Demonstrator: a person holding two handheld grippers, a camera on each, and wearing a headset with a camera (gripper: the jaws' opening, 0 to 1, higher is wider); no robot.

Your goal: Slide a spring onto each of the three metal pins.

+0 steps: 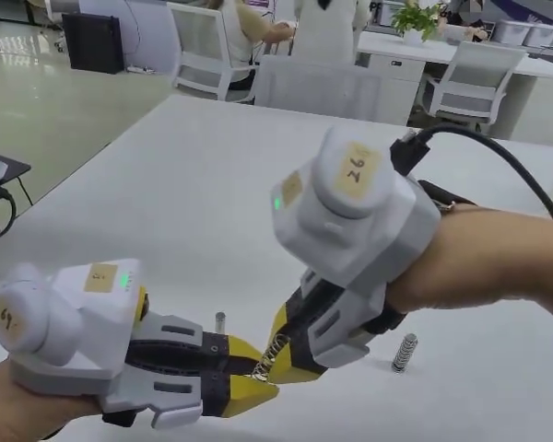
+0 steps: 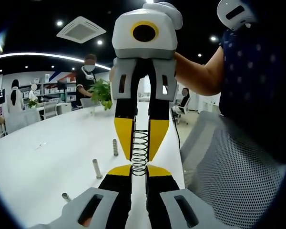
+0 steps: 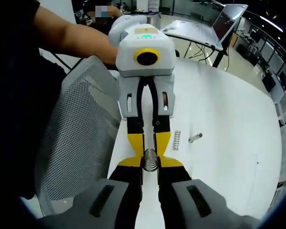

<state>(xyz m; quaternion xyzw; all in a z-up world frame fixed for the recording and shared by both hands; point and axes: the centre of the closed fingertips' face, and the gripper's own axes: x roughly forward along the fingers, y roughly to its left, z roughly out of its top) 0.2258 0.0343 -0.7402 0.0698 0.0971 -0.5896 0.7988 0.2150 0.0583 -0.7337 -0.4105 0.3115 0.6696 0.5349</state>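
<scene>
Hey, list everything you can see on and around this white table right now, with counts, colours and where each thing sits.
Coiled metal spring: one, silver, gripped between both tongs.
Second coiled spring: one, silver, on the table, right of the right tongs.
Short metal pins: three, grey, standing in a row on the table beside the tongs; the farthest from the left tongs looks ribbed, perhaps already wearing a spring.
Flat white table: one, under everything.
Mesh-backed chair: one, grey, close beside the person.
Leafy potted plant: one, green, in the background.
Left tongs: one, yellow-tipped, shut on the gripped spring.
Right tongs: one, yellow-tipped, shut on the same spring.
</scene>
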